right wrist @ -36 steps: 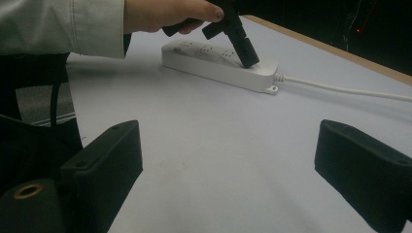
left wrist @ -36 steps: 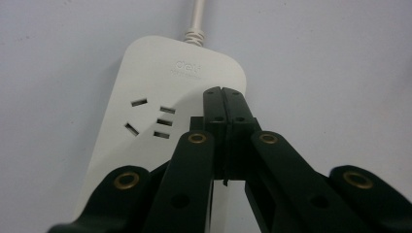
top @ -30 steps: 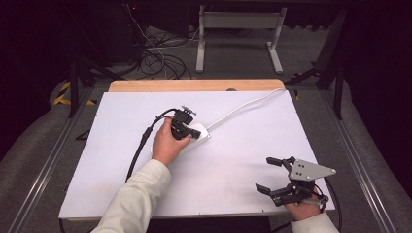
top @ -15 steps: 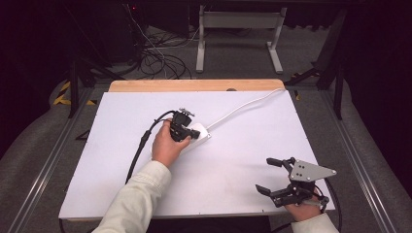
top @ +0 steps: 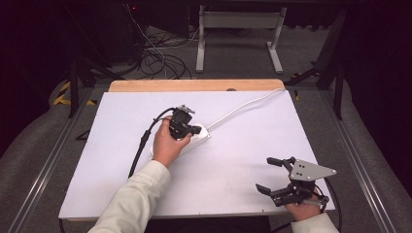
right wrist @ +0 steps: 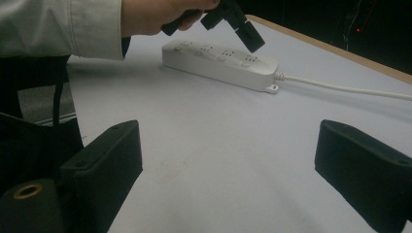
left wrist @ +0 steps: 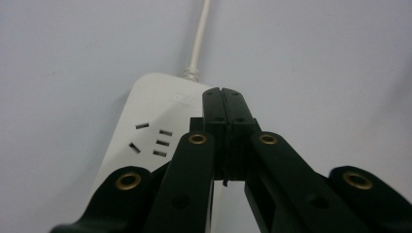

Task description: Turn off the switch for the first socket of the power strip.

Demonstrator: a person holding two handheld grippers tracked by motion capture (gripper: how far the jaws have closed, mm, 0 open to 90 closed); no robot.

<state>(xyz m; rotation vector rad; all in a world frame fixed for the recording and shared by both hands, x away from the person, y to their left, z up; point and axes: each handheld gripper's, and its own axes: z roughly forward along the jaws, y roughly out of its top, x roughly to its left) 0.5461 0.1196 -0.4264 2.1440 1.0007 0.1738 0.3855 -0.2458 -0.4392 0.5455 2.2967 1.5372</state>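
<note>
A white power strip [top: 201,139] lies near the middle of the white table top [top: 243,145], and its white cable [top: 243,108] runs off to the far right. My left gripper [top: 196,130] hovers just over the strip, shut, with its jaws pressed together and nothing between them. In the left gripper view the closed tips [left wrist: 224,97] sit above the cable end of the strip [left wrist: 145,131], beside a socket. My right gripper [top: 265,174] rests at the front right, open and empty. Between its wide jaws [right wrist: 233,160] I see the strip [right wrist: 218,63] and the left gripper [right wrist: 245,31] farther off.
A black cable [top: 141,145] trails from the left gripper toward the table's front left edge. A wooden strip [top: 194,85] borders the far edge. Behind the table are metal stand legs [top: 238,34] and tangled floor cables [top: 160,58].
</note>
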